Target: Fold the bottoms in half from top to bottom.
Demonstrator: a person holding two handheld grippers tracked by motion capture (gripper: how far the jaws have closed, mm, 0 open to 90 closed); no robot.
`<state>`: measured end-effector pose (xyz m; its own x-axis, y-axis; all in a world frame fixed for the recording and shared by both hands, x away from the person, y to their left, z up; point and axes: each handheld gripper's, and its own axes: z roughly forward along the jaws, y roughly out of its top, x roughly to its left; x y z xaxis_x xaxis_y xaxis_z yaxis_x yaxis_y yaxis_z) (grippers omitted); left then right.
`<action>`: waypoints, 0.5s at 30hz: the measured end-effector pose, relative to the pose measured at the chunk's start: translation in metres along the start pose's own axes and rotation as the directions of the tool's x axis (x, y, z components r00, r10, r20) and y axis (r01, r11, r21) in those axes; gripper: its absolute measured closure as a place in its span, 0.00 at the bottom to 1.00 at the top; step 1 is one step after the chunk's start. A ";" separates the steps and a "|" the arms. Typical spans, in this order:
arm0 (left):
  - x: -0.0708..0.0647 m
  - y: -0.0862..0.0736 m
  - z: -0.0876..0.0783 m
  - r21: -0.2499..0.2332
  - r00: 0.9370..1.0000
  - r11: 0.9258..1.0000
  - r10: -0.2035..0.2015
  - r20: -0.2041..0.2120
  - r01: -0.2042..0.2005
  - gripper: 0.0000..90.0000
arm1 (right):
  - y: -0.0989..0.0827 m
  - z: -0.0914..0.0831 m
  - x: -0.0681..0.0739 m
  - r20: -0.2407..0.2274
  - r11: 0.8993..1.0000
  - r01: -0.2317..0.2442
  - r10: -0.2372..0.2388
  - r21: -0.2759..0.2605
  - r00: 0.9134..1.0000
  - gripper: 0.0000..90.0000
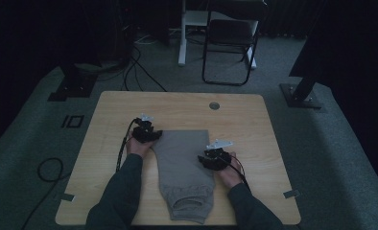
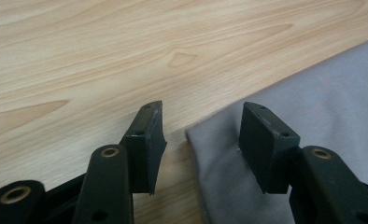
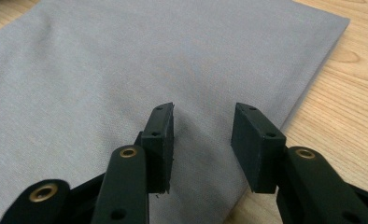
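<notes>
Wooden table (image 1: 110,110) bears folded grey trousers (image 1: 184,163) at its middle. Left gripper (image 2: 201,133) stands open astride a far corner of them; right gripper (image 3: 202,144) hangs open above their right edge.

Overhead looks down; gripper views (close) share cloth (image 1: 184,163)

Grey-brown, perhaps taupe, trousers (image 1: 184,167) — pale wood-grain table (image 1: 254,124) — black grippers (image 1: 146,135)

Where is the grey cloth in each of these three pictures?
High view: cloth mid-table, between both grippers.
Left gripper view: right side, its corner between the open jaws.
Right gripper view: across most of the picture, under the jaws.
Shared landmark: the wooden table.
</notes>
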<state>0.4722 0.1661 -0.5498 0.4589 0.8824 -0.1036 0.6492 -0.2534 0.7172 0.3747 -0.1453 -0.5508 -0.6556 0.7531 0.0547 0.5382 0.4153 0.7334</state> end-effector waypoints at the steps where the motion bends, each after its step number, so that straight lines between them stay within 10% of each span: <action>1: 0.000 0.000 0.000 0.001 1.000 1.000 -0.002 0.013 0.002 0.56 | 0.000 0.000 0.000 0.000 1.000 0.000 0.000 0.000 1.000 0.66; 15: -0.006 0.002 -0.002 0.022 1.000 1.000 0.020 -0.005 -0.020 0.92 | 0.004 0.001 -0.002 -0.007 1.000 -0.001 0.001 0.013 1.000 0.67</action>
<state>0.4695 0.1614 -0.5467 0.4688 0.8791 -0.0861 0.6533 -0.2795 0.7036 0.3787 -0.1450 -0.5489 -0.6588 0.7499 0.0605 0.5459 0.4212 0.7243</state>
